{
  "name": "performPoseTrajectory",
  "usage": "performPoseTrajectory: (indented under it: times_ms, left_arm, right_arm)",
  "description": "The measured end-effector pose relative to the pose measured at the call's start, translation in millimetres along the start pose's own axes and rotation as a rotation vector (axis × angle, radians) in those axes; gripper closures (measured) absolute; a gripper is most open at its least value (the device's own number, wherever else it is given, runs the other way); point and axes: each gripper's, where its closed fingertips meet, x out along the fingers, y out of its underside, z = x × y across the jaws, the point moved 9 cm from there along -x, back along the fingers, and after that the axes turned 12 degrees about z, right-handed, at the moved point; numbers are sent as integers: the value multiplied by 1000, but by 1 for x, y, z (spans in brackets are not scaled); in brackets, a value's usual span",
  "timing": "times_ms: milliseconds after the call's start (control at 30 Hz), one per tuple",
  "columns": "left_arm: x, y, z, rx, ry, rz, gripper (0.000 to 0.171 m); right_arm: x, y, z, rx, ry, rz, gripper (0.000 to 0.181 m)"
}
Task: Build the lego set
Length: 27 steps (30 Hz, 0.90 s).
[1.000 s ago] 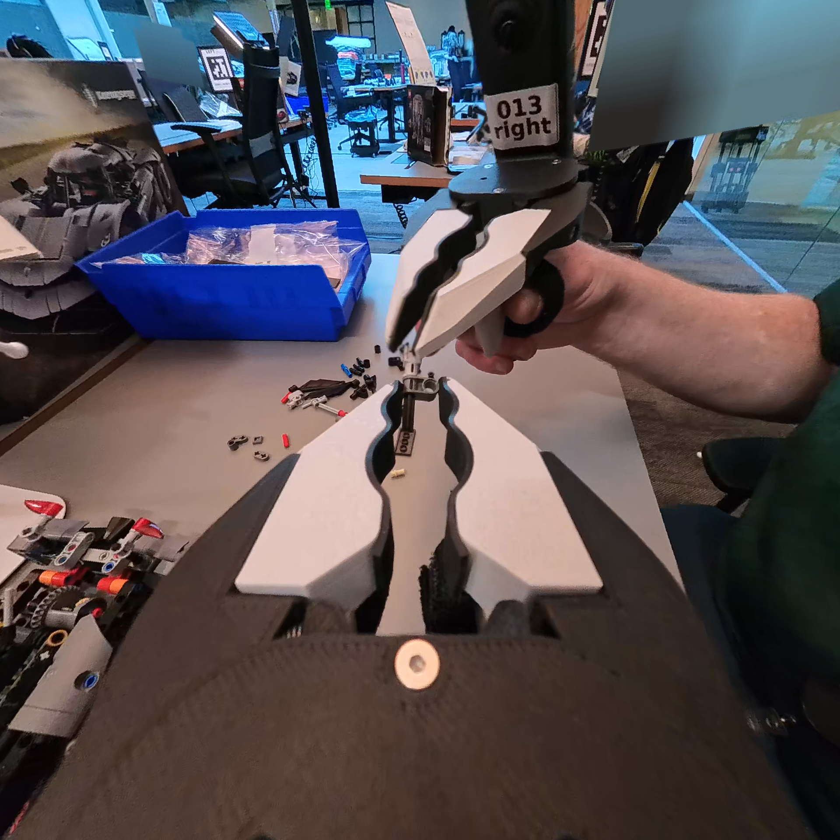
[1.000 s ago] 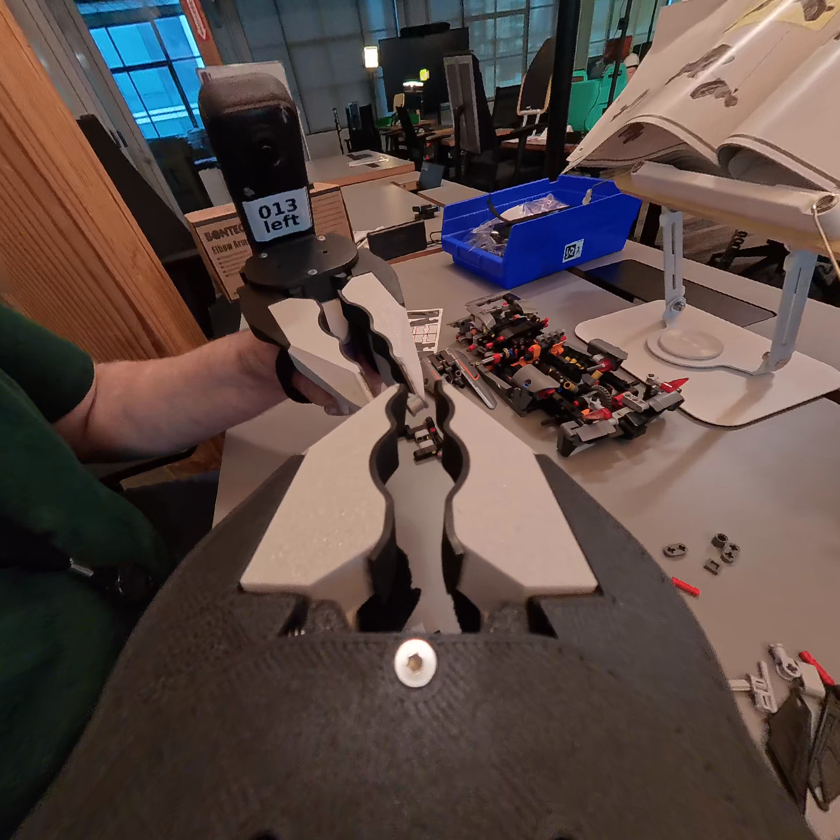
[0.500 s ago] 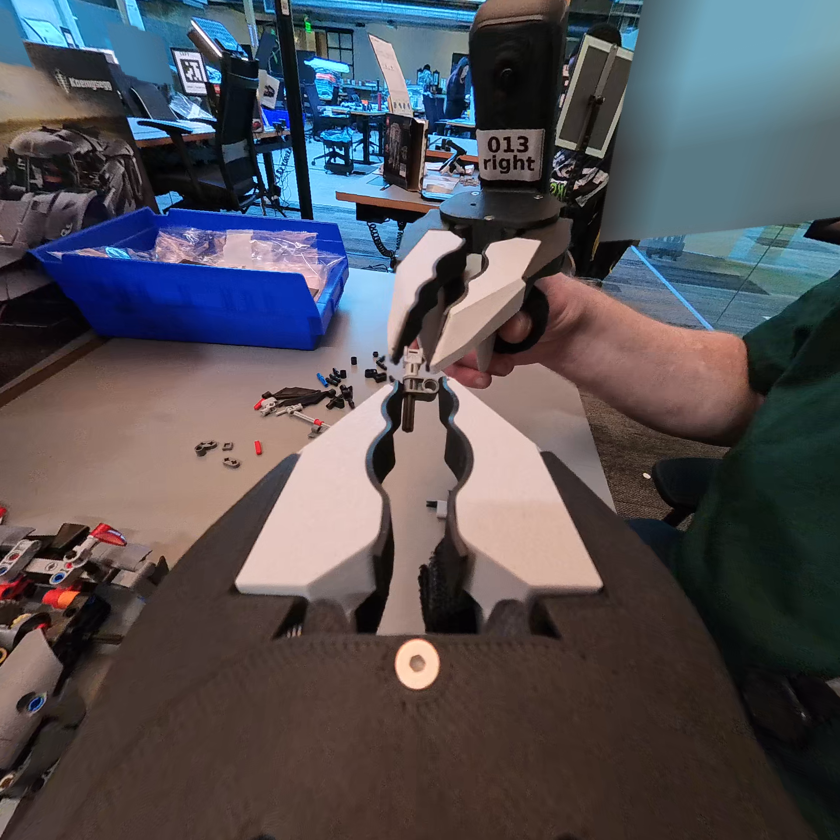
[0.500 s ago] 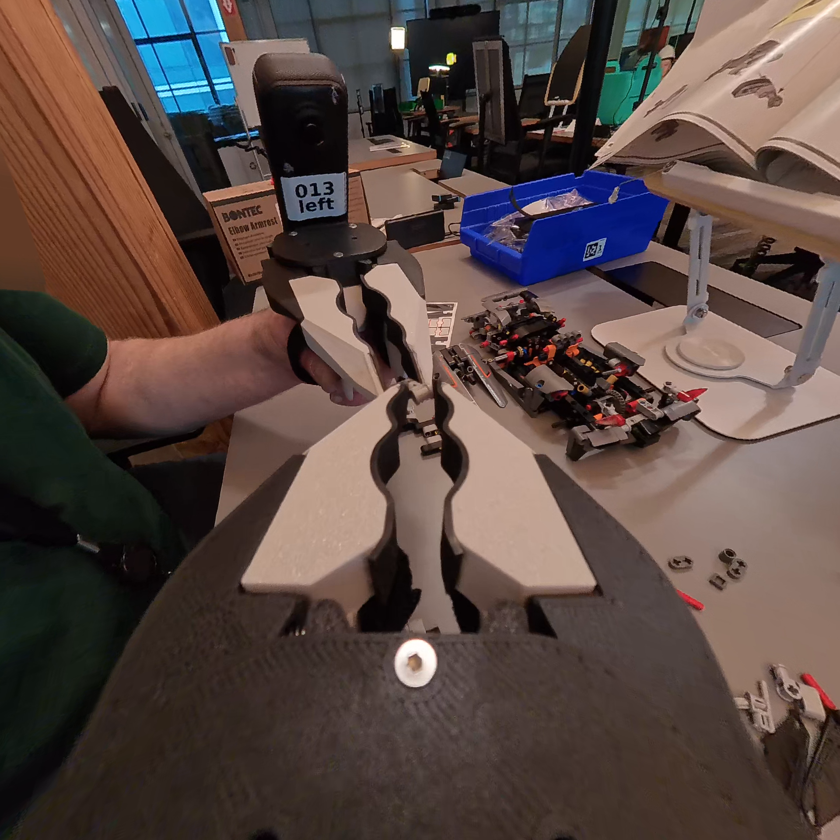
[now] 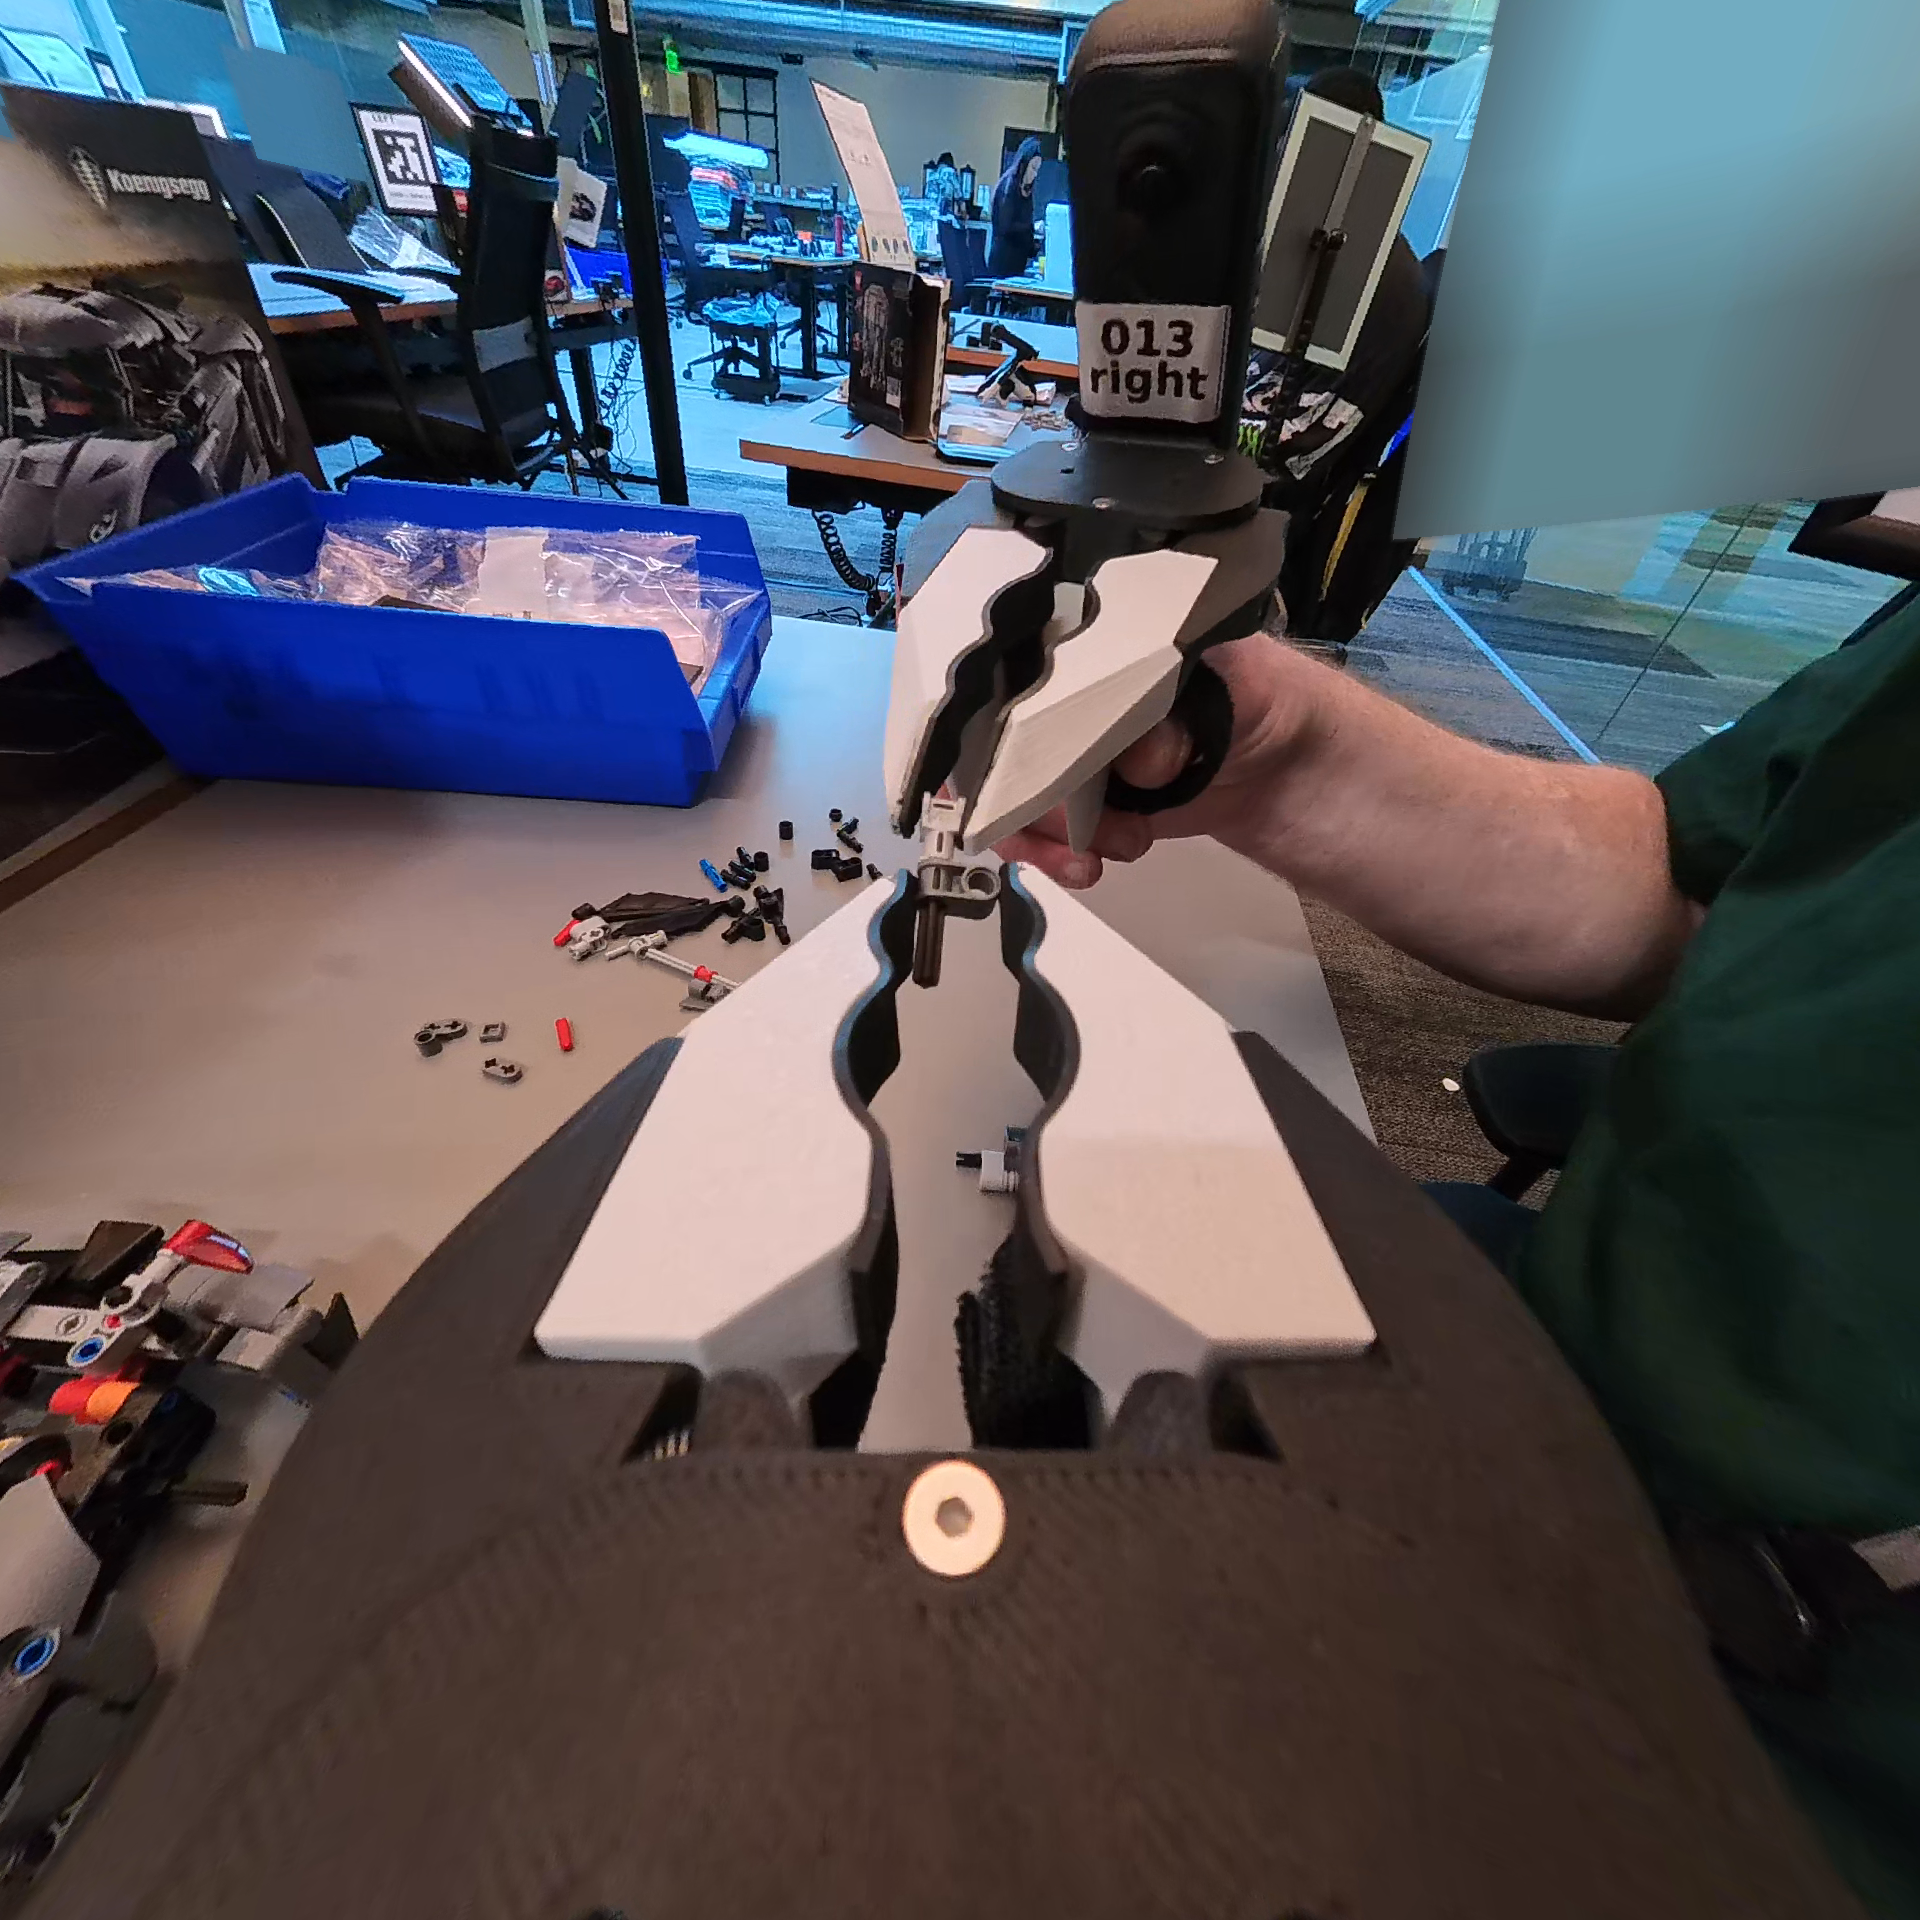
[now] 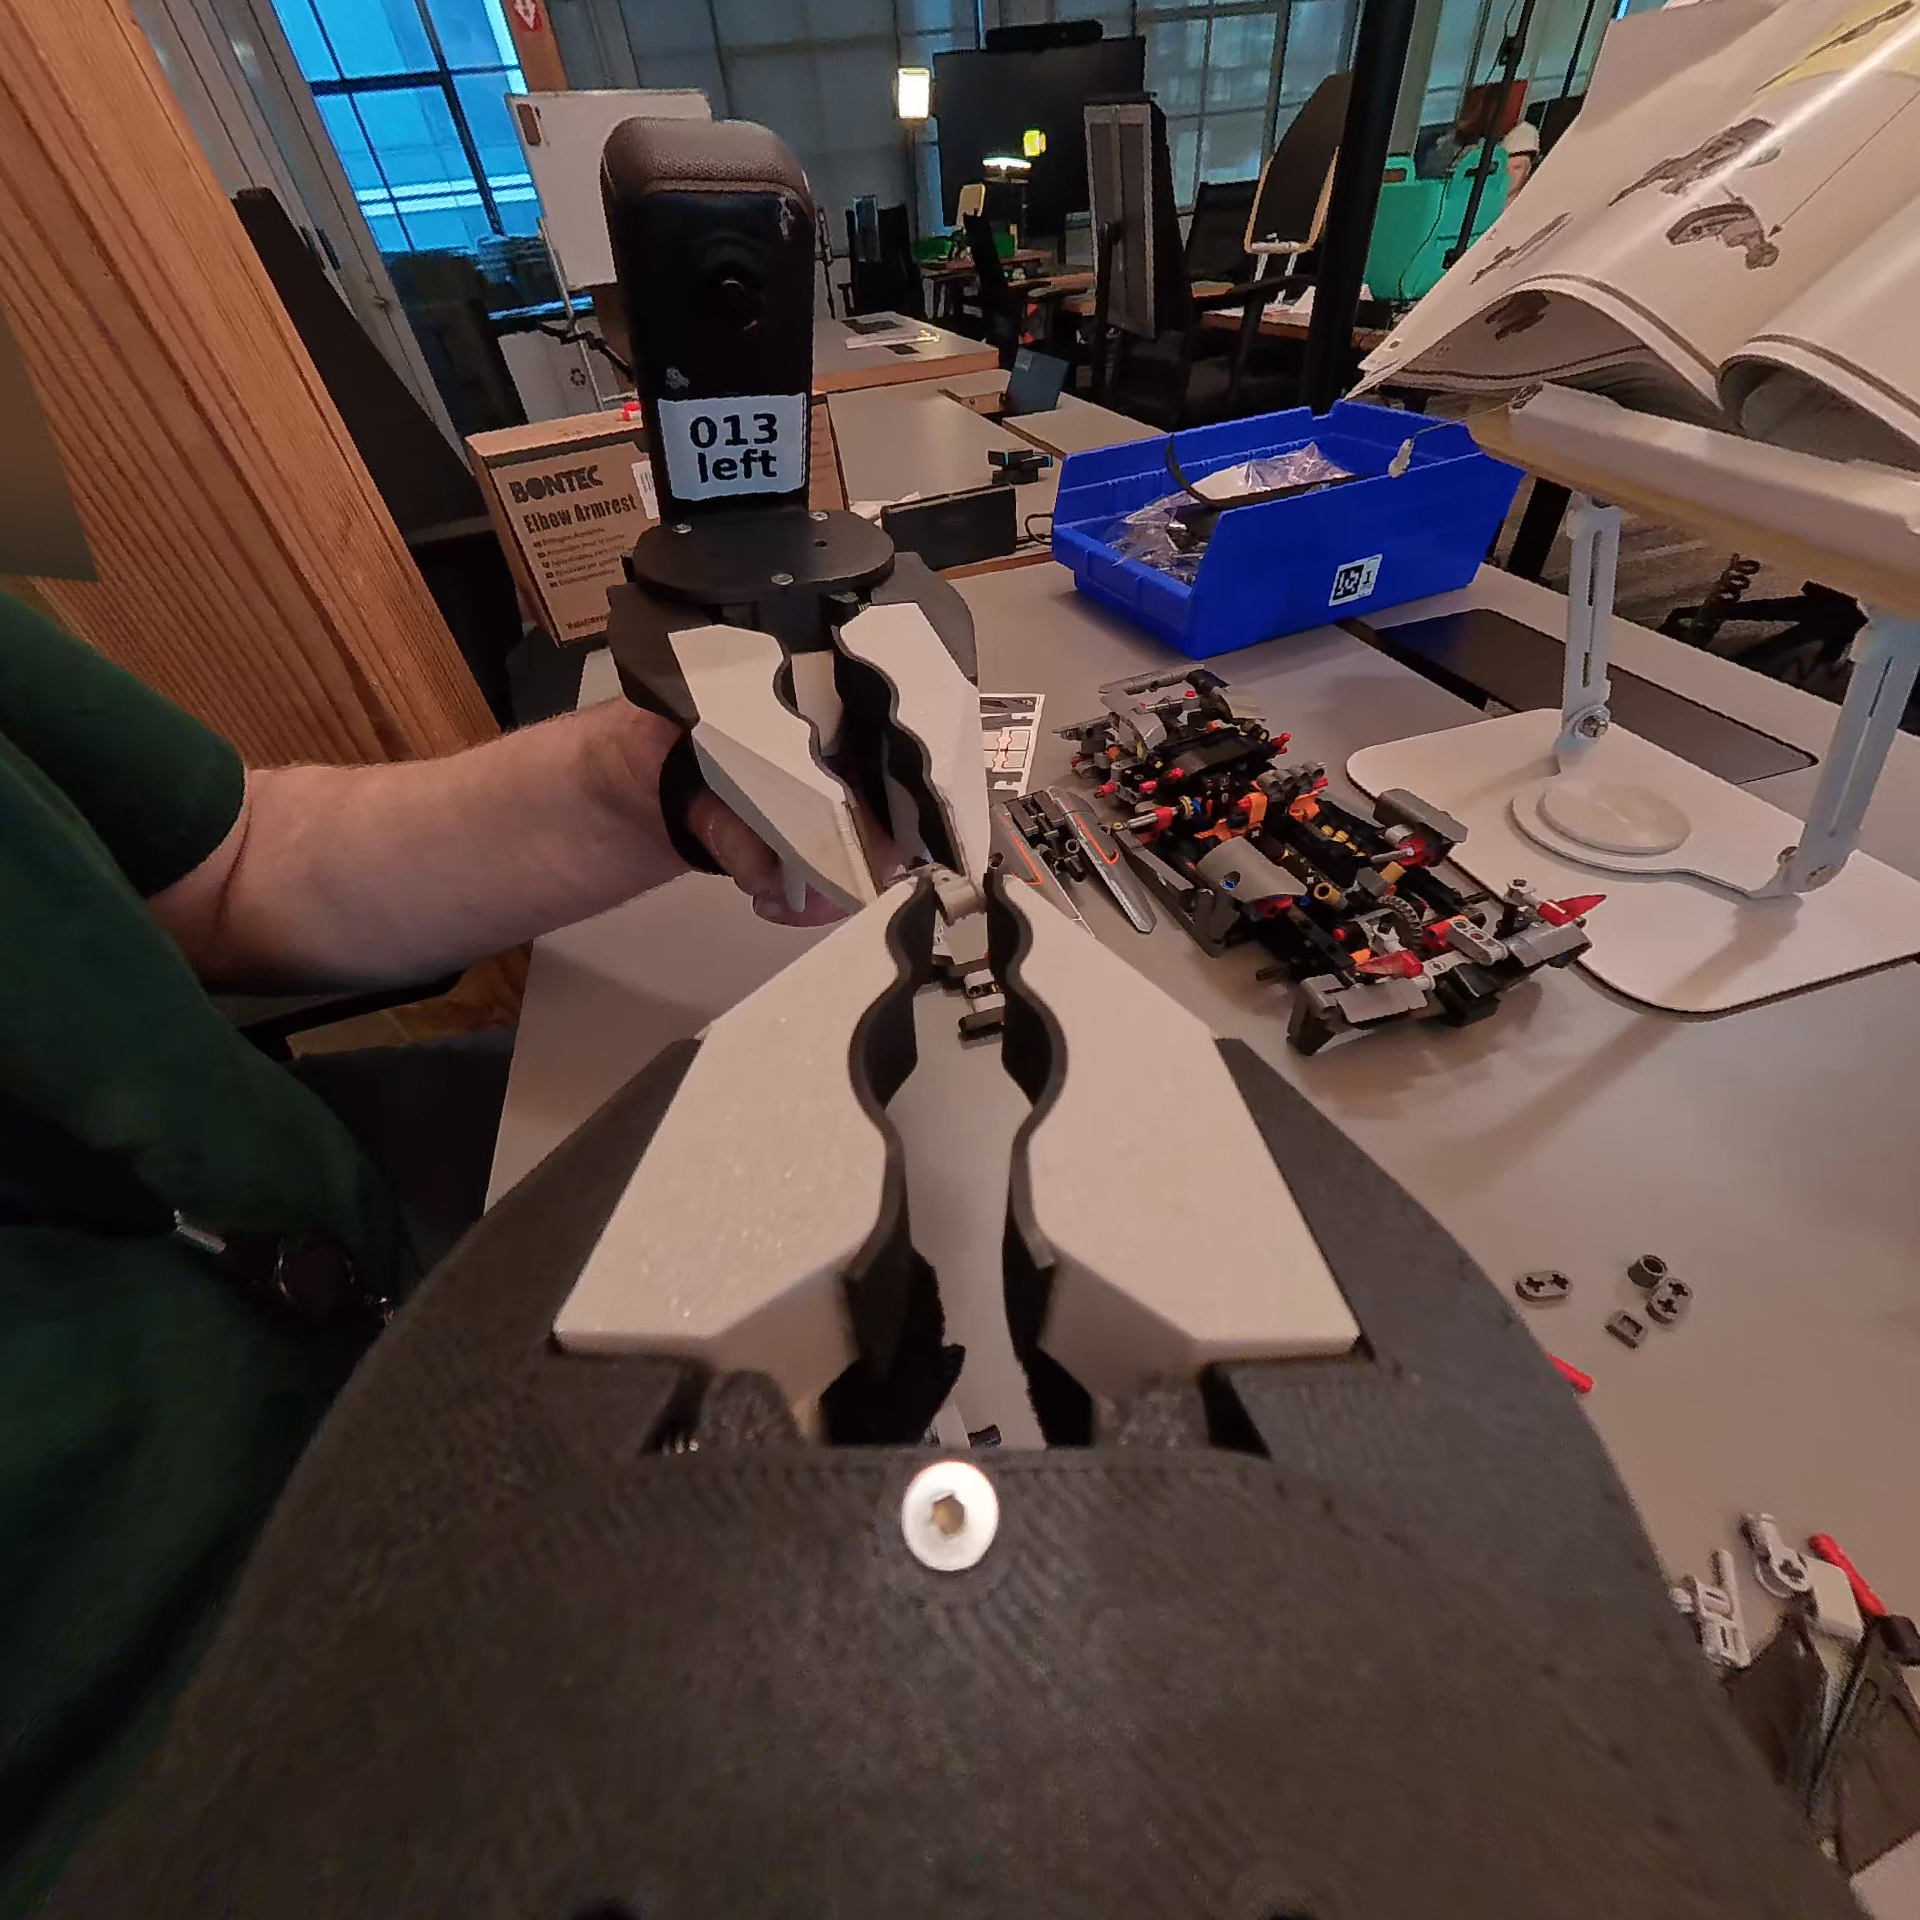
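Left wrist view: hand-held grippers (image 5: 940, 821) tip-to-tip.

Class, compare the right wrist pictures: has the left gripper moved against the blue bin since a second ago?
Yes. The left gripper has shifted right toward the blue bin, so the gap between them has narrowed, though the camera moved too.

Open-plan office: rows of desks (image 5: 831, 260), office chairs (image 5: 488, 312), glass walls (image 6: 416, 156).

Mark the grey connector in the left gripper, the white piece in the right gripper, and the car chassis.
grey connector (image 5: 958, 883), left wrist view, its holed head.
white piece (image 5: 940, 812), left wrist view, its exposed end.
car chassis (image 6: 1288, 862), right wrist view, its middle.
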Motion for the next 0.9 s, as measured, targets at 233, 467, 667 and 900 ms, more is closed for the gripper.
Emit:
performPoseTrajectory:
  times_ms: [233,467,667,900]
  left_arm:
    - [-2,-1,0,5,-6,-7,157]
    - [-3,-2,-1,35,-39,-5,157]
    - [-3,-5,-3,74,-64,8,158]
    - [-3,-6,-3,84,-67,6,158]
  right_arm:
    - [1,-1,0,3,-2,-11,174]
    - [2,-1,0,13,1,-17,173]
    - [0,-2,0,6,1,-19,174]
    - [-1,-2,0,0,-1,-21,174]
